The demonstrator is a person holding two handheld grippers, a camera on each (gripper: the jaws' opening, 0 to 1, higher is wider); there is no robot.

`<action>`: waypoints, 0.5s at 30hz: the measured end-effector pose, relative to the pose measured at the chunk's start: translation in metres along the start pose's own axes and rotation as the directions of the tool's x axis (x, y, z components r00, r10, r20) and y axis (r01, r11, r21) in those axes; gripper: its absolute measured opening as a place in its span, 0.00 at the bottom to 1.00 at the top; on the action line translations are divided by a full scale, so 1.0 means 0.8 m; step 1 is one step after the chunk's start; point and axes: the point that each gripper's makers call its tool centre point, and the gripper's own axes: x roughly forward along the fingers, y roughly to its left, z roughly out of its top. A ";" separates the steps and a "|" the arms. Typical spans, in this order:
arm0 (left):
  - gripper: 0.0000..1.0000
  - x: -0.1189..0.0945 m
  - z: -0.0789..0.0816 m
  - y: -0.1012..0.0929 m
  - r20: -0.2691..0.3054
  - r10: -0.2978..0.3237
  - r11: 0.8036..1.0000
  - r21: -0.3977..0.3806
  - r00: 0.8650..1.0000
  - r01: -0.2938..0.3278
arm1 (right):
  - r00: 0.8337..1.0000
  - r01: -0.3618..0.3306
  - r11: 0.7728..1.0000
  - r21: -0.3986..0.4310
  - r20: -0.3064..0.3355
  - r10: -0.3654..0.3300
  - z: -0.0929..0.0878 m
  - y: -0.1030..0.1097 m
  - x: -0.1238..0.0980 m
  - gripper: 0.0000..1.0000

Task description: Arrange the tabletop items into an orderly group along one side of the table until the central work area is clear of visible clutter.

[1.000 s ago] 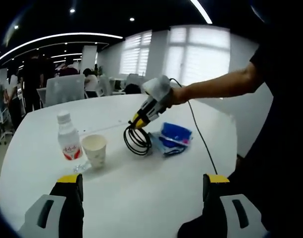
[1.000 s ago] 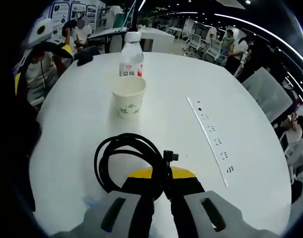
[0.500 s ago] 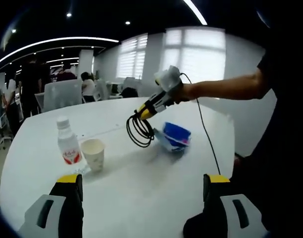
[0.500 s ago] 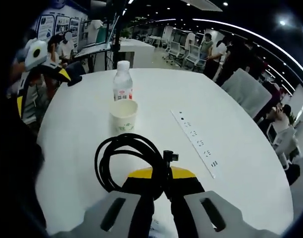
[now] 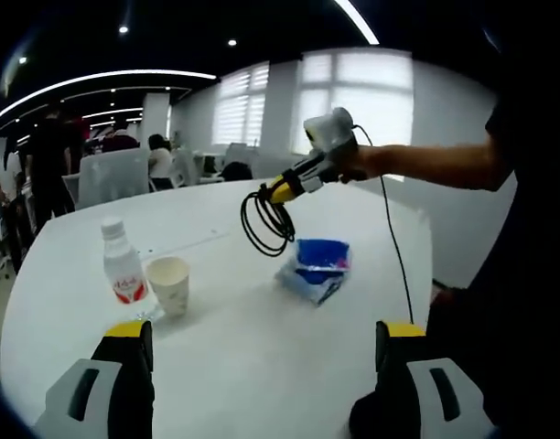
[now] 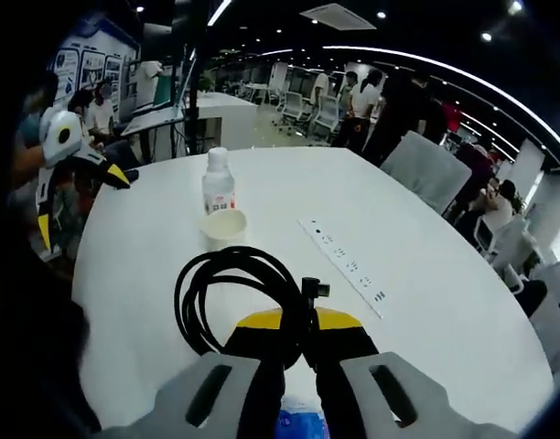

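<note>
No wording can be read anywhere. The water bottle (image 5: 122, 271) at about nine o'clock in the left gripper view carries a red-and-white label, its print too small to make out. The paper cup (image 5: 168, 284) just beside it bears a faint green mark, also illegible; wall posters (image 6: 68, 69) at ten o'clock in the right gripper view are blurred.

Cup (image 5: 168, 283) just right of bottle (image 5: 122, 266); packet (image 5: 317, 267) further right — cable (image 5: 267, 221) above it.
</note>
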 end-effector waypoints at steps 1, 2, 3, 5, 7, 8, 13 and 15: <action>1.00 0.000 0.000 0.000 -0.001 0.000 1.000 0.001 1.000 0.000 | 1.000 0.004 1.000 0.006 -0.011 -0.004 -0.002 0.007 -0.005 0.05; 1.00 0.000 -0.001 -0.001 -0.002 -0.001 1.000 0.005 1.000 0.001 | 1.000 0.004 1.000 0.006 -0.014 -0.004 -0.005 0.013 -0.009 0.05; 1.00 0.000 -0.001 -0.001 -0.005 -0.002 1.000 0.006 1.000 0.002 | 1.000 0.002 1.000 0.016 -0.022 -0.001 -0.009 0.018 -0.013 0.05; 1.00 0.001 -0.003 -0.002 -0.007 -0.001 1.000 0.009 1.000 0.001 | 0.999 -0.010 1.000 0.026 -0.037 0.011 -0.019 0.031 -0.019 0.05; 1.00 0.001 -0.003 -0.002 -0.005 -0.003 1.000 0.006 1.000 0.003 | 0.999 -0.011 0.999 0.034 -0.045 0.013 -0.029 0.040 -0.023 0.05; 1.00 0.002 -0.003 -0.003 -0.005 -0.002 1.000 0.008 1.000 0.002 | 0.999 -0.014 0.999 0.047 -0.051 0.016 -0.036 0.047 -0.025 0.05; 1.00 0.004 -0.003 -0.006 0.001 -0.005 1.000 0.009 1.000 0.005 | 0.997 -0.022 0.995 0.099 -0.073 0.030 -0.060 0.070 -0.030 0.05; 1.00 0.004 -0.003 -0.008 -0.002 -0.008 1.000 0.013 1.000 0.008 | 0.996 -0.021 0.992 0.128 -0.085 0.032 -0.072 0.079 -0.032 0.05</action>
